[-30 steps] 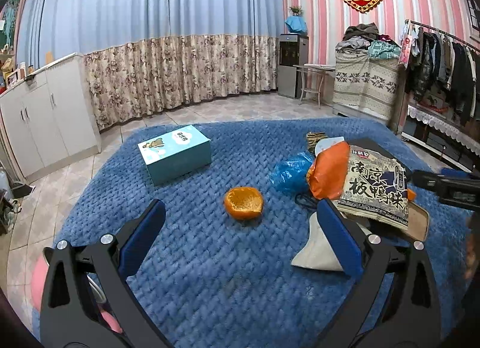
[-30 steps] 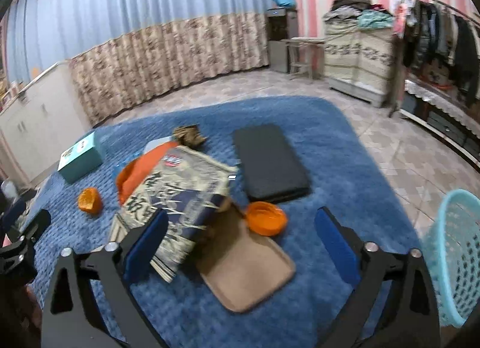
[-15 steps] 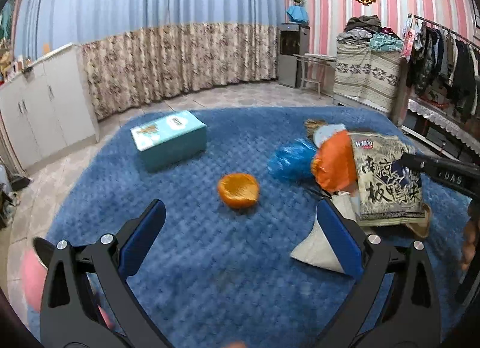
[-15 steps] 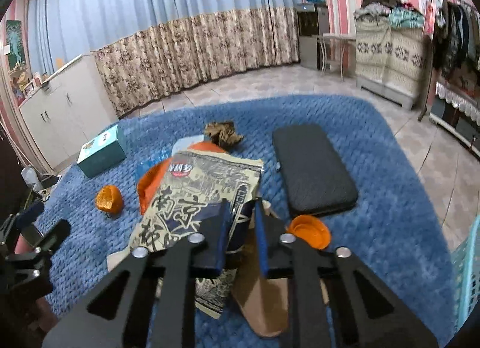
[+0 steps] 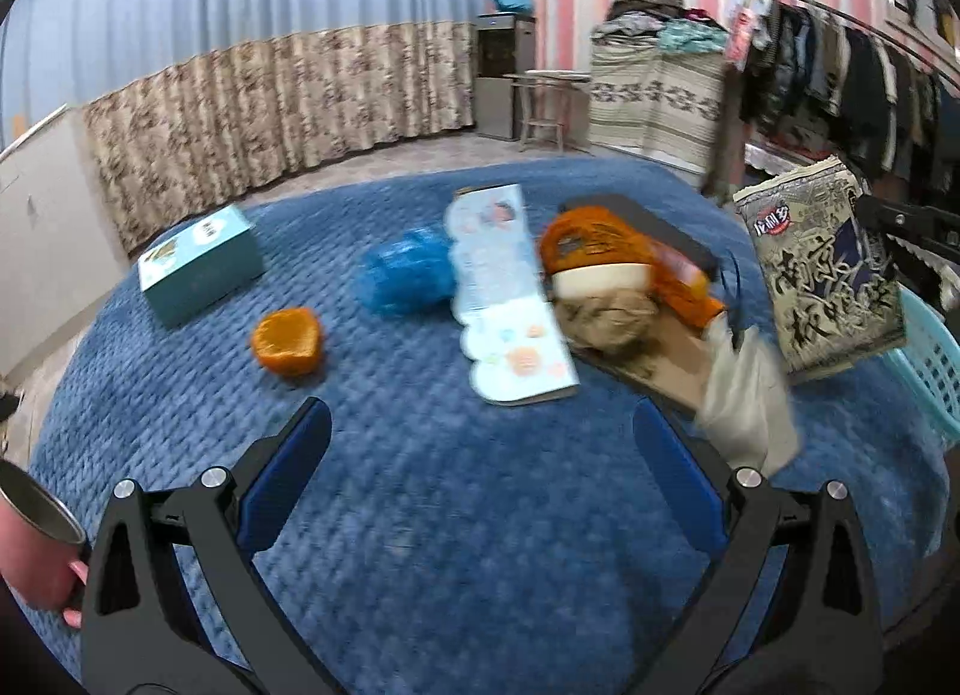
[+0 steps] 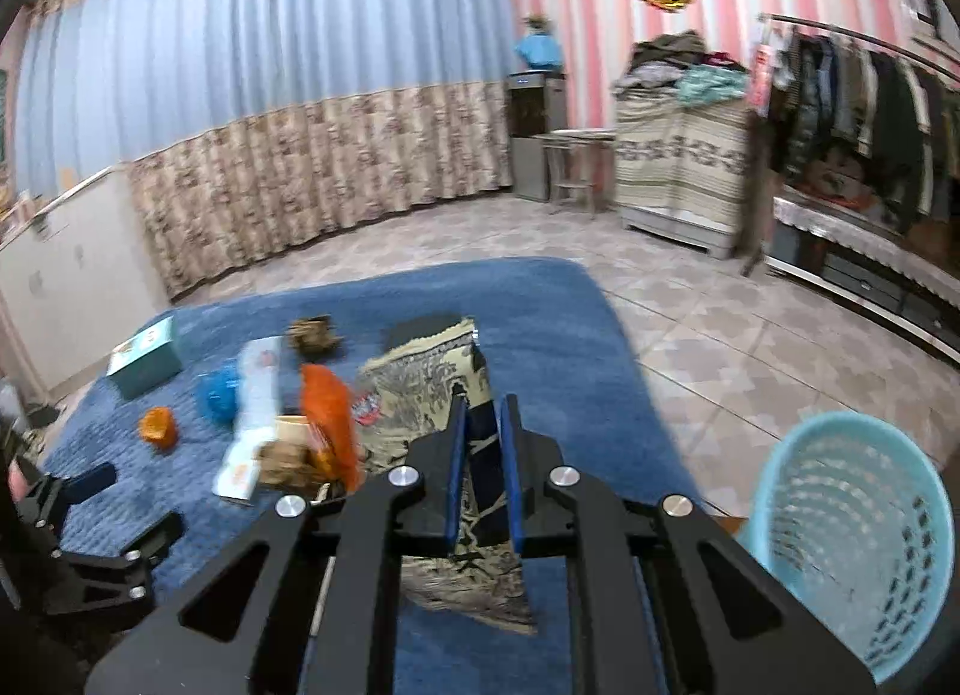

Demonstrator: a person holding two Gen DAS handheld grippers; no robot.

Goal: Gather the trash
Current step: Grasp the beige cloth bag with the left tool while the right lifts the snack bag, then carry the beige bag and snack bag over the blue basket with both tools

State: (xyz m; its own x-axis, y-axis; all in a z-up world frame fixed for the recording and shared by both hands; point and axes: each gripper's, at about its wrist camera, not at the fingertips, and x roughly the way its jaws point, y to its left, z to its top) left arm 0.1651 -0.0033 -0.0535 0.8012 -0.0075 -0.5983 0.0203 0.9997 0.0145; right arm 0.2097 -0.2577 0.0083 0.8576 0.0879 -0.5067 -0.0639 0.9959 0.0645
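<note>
Right gripper (image 6: pixel 480 413) clamped narrow on the printed snack bag (image 6: pixel 429 389), blue pads pinching its edge, bag lifted clear of the blue rug (image 6: pixel 540 311) and hanging between the fingers. Light blue basket (image 6: pixel 840 521) just off to the right of that gripper, on the tiled floor. Left gripper (image 5: pixel 480 443) spread wide, nothing between its pads, hovering over bare rug. Ahead of it: orange peel (image 5: pixel 287 338) to the left, crumpled blue bag (image 5: pixel 405 272) and flat pastel carton (image 5: pixel 507 290) straight on, orange wrapper (image 5: pixel 606 245) further right. Teal box (image 5: pixel 198 263) far left.
</note>
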